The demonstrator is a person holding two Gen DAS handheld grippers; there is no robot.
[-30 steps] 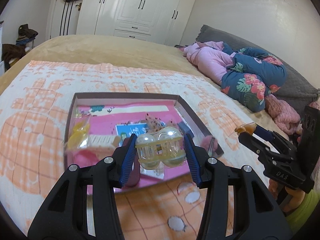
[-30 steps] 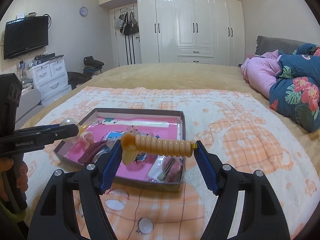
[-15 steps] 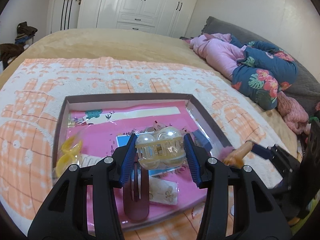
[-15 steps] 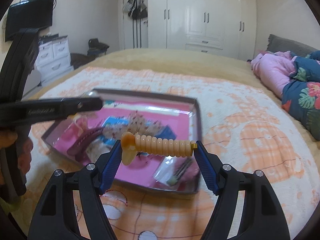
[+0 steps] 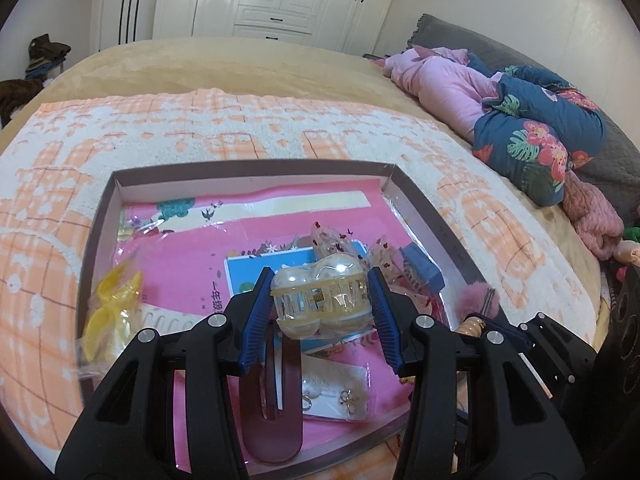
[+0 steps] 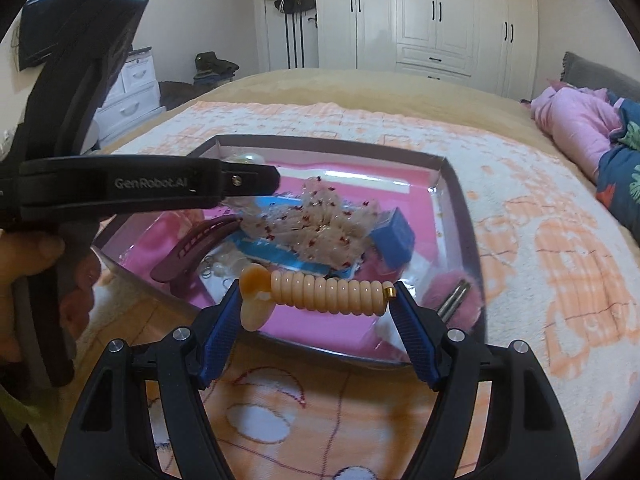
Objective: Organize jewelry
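My left gripper [image 5: 320,302] is shut on a clear yellowish hair claw with pearl-like domes [image 5: 320,300] and holds it over the shallow grey box [image 5: 248,168]. My right gripper [image 6: 316,298] is shut on a peach spiral hair tie [image 6: 328,294] with an orange end, just above the box's near rim [image 6: 320,346]. The box has a pink liner and holds a maroon hair clip [image 5: 272,396], a yellow clip [image 5: 110,312], an earring card [image 5: 336,394], a blue box [image 6: 394,240] and a clear speckled scrunchie [image 6: 320,224]. The left gripper also shows in the right wrist view [image 6: 248,178].
The box lies on an orange and white towel [image 5: 240,120] on a tan bed. A pink fluffy clip [image 6: 452,292] lies in the box's near right corner. Pink and floral blue bedding [image 5: 520,120] is piled at the right. White wardrobes stand behind.
Both grippers have moved forward and down toward the box, each still holding its item. The box now looks larger and closer in both views.
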